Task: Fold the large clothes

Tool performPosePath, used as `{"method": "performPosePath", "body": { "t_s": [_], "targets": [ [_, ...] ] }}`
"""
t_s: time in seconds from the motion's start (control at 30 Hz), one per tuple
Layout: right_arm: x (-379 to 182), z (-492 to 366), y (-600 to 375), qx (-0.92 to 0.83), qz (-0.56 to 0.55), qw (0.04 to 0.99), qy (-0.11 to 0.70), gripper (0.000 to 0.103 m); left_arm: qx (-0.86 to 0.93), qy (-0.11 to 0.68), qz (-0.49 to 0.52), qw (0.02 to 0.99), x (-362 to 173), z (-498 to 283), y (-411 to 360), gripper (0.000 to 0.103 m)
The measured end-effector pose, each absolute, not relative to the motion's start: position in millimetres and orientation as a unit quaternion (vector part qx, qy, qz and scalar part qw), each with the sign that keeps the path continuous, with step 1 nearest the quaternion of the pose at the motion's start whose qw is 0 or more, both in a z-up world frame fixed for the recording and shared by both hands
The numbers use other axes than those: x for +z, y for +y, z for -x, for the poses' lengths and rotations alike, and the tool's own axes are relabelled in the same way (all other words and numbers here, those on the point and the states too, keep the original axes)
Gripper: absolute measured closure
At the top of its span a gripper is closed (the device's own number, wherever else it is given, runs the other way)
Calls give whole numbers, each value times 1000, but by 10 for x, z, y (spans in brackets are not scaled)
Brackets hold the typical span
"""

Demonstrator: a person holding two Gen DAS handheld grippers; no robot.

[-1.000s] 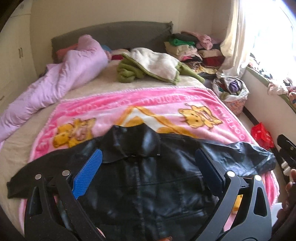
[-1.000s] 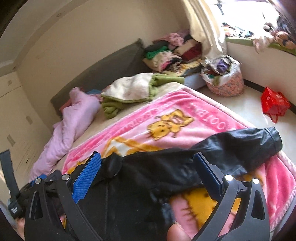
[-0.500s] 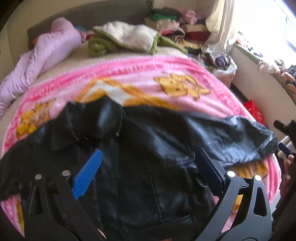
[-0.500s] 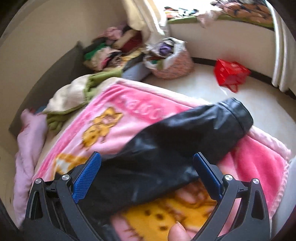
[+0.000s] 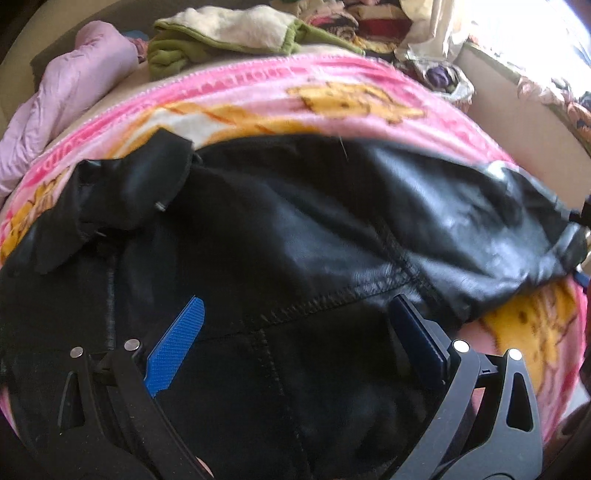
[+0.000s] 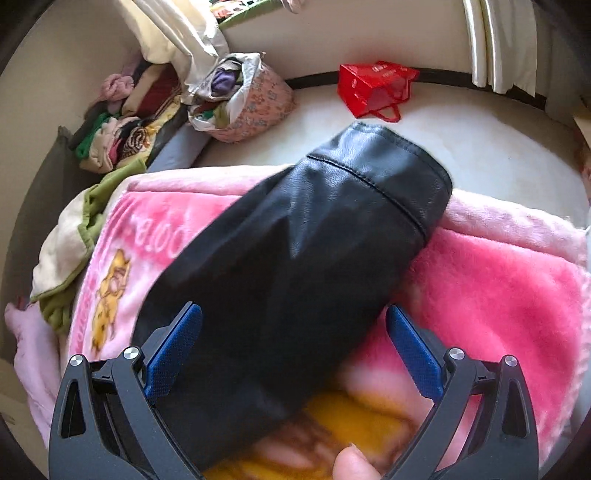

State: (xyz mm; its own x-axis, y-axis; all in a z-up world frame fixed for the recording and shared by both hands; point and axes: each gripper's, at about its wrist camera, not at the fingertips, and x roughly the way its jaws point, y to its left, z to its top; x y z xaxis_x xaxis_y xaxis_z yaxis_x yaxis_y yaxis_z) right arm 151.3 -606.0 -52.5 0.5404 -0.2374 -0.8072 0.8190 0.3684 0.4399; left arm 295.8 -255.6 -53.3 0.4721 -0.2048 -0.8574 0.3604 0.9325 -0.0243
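A black leather jacket (image 5: 280,236) lies spread on a pink cartoon blanket (image 5: 258,96) on the bed. Its collar (image 5: 147,184) is at the left and its right sleeve (image 5: 480,221) stretches to the right. My left gripper (image 5: 295,332) is open, low over the jacket's chest near the armhole seam. In the right wrist view the sleeve (image 6: 303,266) runs up to its cuff (image 6: 384,170) at the bed's edge. My right gripper (image 6: 293,343) is open, its fingers on either side of the sleeve.
A green and cream garment (image 5: 229,33) and a lilac quilt (image 5: 66,96) lie at the head of the bed. A stack of folded clothes (image 6: 122,122), a floral laundry bag (image 6: 243,99) and a red bag (image 6: 376,88) sit on the floor beside the bed.
Both grippers have come down and closer to the jacket. The left has moved toward the right shoulder seam; the right has swung over the right sleeve. Both stay open.
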Motion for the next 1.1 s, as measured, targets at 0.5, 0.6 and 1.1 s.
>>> {"method": "performPosePath", "body": {
  "t_s": [0.5, 0.6, 1.1],
  "targets": [
    [258, -1442, -5982, -222, -438, 852, 183, 91, -212, 489, -45, 845, -473, -2888, -2375, 9],
    [694, -1507, -5681, -173, -397, 886, 166, 92, -213, 470, -30, 856, -239, -2882, -2220, 9],
    [1869, -2146, -3751, 33, -229, 962, 144, 92, -122, 406, 105, 900, 795, -2929, -374, 9]
  ]
}}
